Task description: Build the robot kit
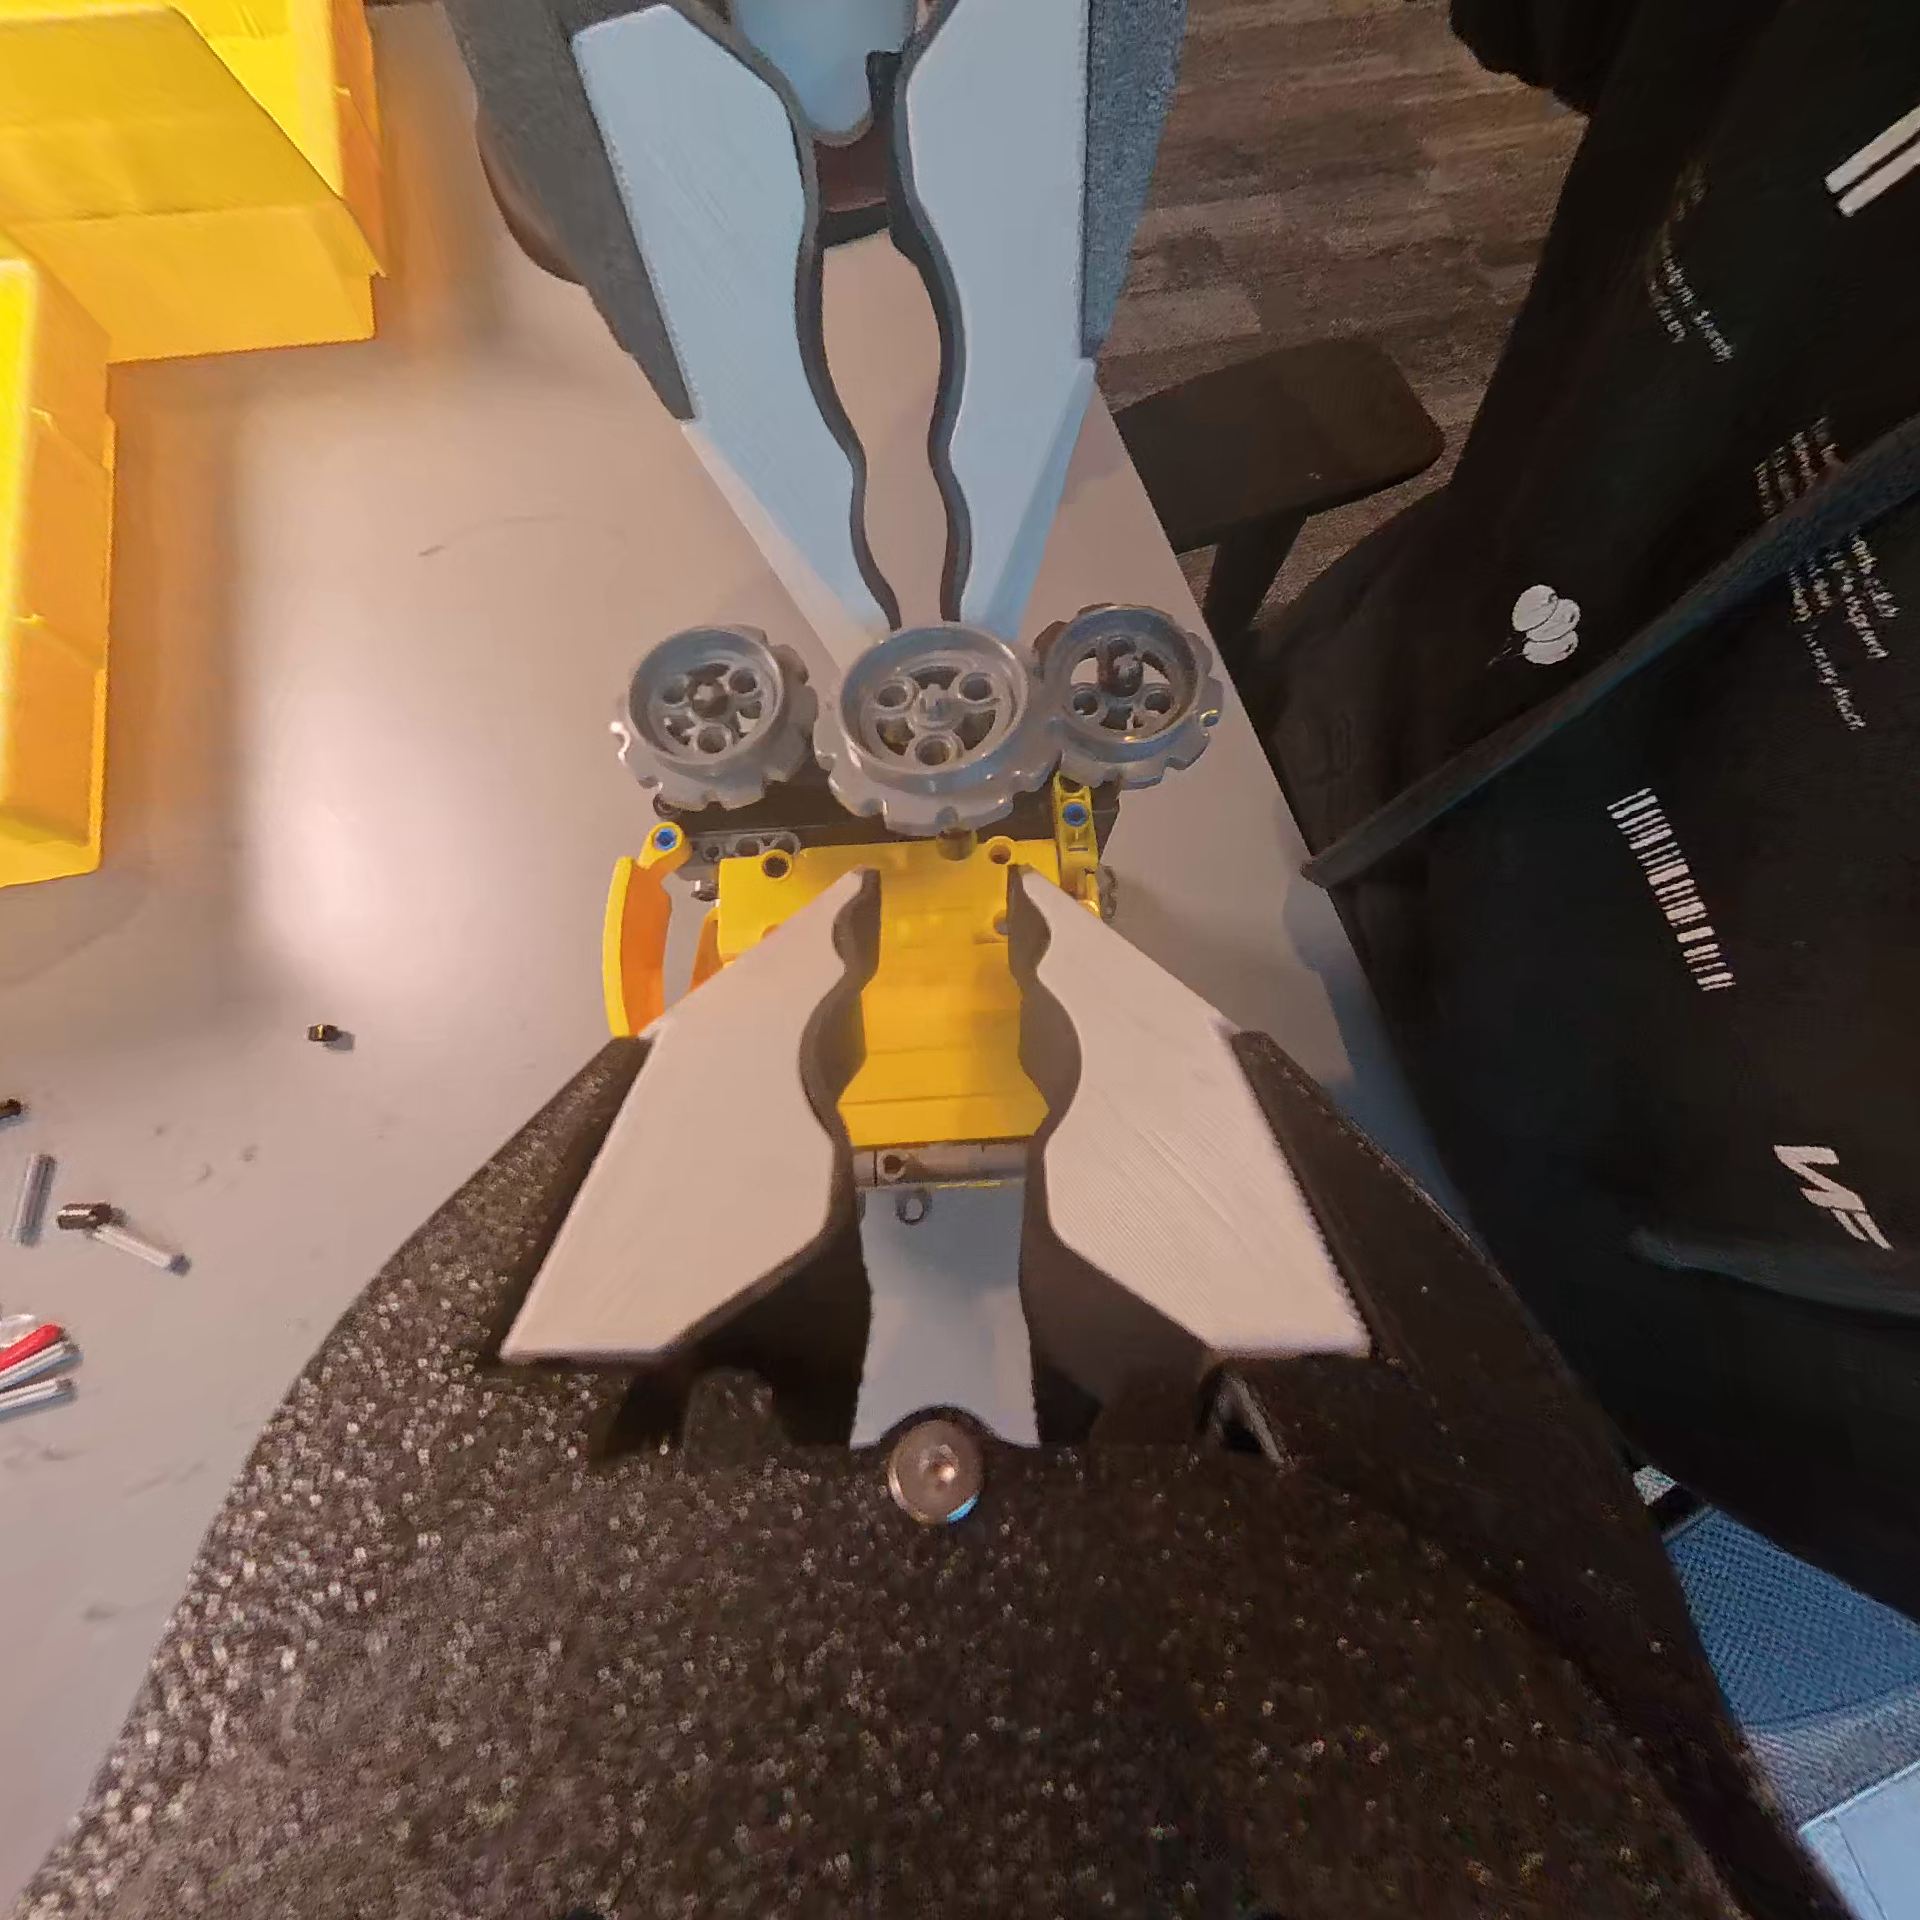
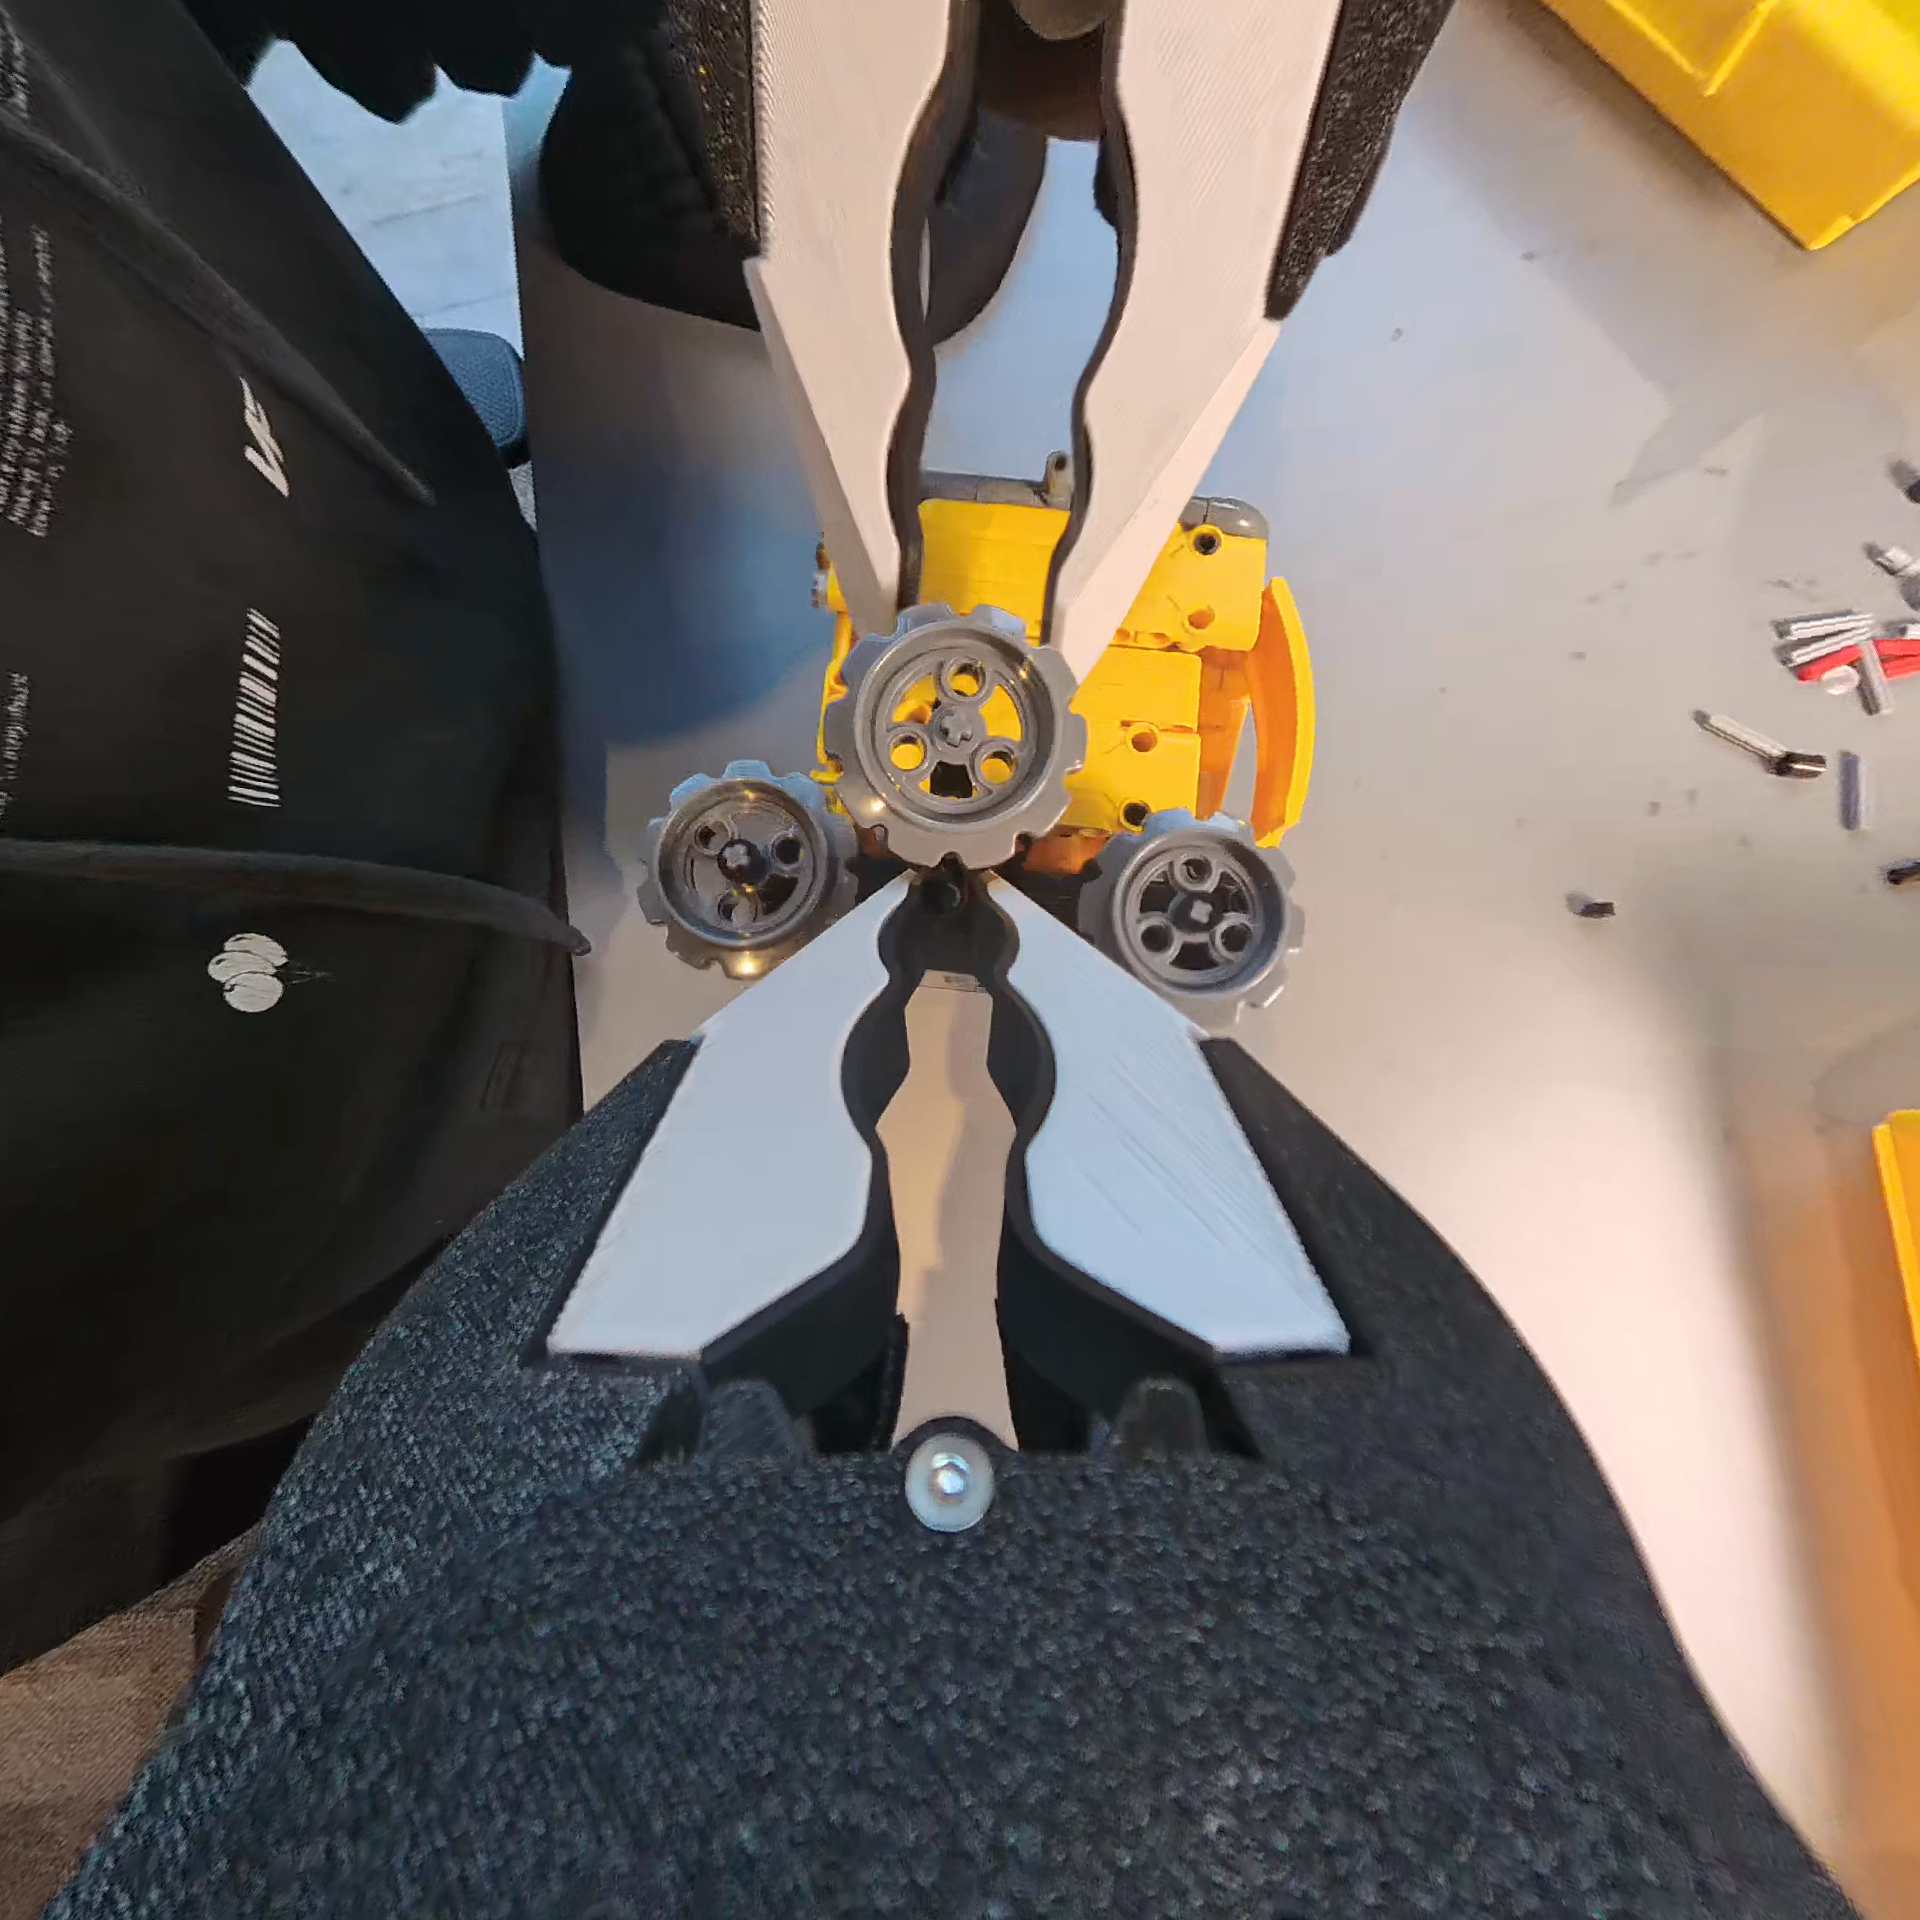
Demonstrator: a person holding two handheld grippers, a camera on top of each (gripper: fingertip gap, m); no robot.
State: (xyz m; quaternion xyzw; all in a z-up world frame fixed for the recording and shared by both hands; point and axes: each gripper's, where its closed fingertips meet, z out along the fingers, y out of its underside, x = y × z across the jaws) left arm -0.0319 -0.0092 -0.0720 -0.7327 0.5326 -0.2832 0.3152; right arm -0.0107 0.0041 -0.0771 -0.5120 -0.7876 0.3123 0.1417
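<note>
A yellow brick model (image 1: 935,1018) with an orange curved side piece and three grey toothed wheels lies on the pale table (image 1: 364,727). My left gripper (image 1: 942,883) is shut on the model's yellow body, one finger on each side. My right gripper (image 1: 925,621) comes in from the opposite side, its tips at the edge of the middle wheel (image 1: 933,717). In the right wrist view my right gripper (image 2: 943,896) is shut on a small black pin just under the middle wheel (image 2: 961,732). The left gripper (image 2: 982,623) clamps the model (image 2: 1153,675) from the far side.
Yellow bins (image 1: 156,156) stand at the table's far left, also showing in the right wrist view (image 2: 1766,104). Small loose pins and axles (image 1: 114,1231) lie on the table (image 2: 1839,655). A person in a black printed garment (image 1: 1662,727) sits close at the table edge. Left and right tips are no more than a few centimetres apart.
</note>
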